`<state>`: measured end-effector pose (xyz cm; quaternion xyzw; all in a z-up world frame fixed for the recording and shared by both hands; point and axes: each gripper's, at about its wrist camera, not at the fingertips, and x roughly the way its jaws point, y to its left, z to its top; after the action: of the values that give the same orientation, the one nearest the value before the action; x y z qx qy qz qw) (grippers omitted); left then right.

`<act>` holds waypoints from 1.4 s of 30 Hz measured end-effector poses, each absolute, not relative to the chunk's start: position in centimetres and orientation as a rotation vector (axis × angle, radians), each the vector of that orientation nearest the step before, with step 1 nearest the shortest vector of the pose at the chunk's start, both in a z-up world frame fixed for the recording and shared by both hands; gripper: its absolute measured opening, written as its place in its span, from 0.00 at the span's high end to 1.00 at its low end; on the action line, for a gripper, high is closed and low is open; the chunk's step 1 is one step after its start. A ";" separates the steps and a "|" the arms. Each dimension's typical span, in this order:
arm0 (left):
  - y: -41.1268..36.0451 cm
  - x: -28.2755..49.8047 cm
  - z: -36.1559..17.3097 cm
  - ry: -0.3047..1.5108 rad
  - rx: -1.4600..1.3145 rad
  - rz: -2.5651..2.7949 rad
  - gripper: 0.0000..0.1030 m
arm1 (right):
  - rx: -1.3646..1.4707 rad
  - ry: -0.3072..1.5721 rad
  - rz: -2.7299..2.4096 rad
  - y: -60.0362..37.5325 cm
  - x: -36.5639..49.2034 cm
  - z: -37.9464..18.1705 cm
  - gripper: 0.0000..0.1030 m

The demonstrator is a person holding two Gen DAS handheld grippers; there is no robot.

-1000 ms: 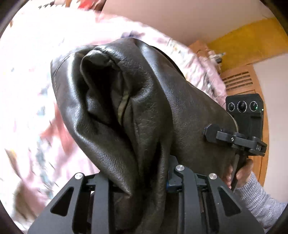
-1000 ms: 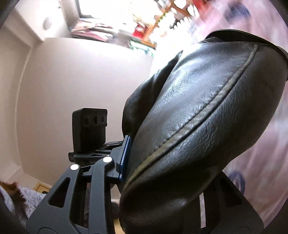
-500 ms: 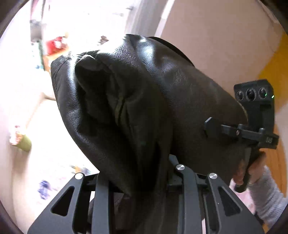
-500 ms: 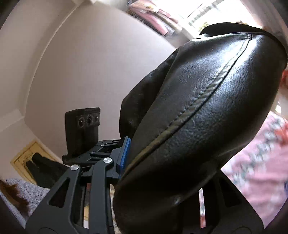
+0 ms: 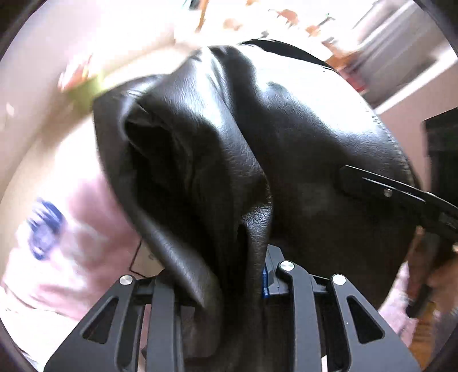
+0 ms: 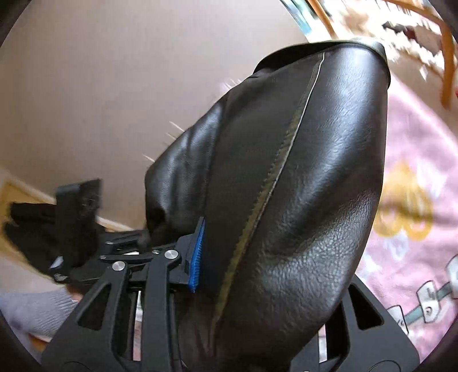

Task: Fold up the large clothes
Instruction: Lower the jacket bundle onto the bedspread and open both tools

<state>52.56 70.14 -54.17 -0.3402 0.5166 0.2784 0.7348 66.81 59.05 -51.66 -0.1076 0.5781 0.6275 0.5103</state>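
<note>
Gripping the jacket (image 5: 300, 137) aloft, both the left gripper (image 5: 229, 274) and right gripper (image 6: 257, 257) are clamped; lowering flat onto the bed (image 6: 415, 186) at 3 o'clock is called for.

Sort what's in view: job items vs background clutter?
Job: jacket, clamped in left gripper and right gripper; pink bedspread beneath.

Background: beige wall, wooden frame, blurred shelf clutter.
</note>
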 end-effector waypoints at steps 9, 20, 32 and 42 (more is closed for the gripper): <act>71.7 49.7 -61.4 0.961 -0.951 0.585 0.66 | -0.119 1.329 1.470 56.1 69.8 -57.4 0.43; 69.3 47.0 -54.1 1.150 -0.797 0.560 0.66 | -0.026 0.937 1.442 47.2 70.4 -47.5 0.65; 67.3 53.9 -50.6 1.132 -0.584 0.751 0.67 | -0.185 1.040 1.259 49.5 58.4 -59.3 0.71; 71.4 55.1 -58.5 1.243 -0.574 0.951 0.70 | -0.051 0.986 1.294 49.8 64.7 -52.2 0.72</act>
<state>55.12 71.43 -58.49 -0.2550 0.5520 0.4225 0.6722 64.72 49.77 -52.17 -0.0226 0.4404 0.5778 0.6868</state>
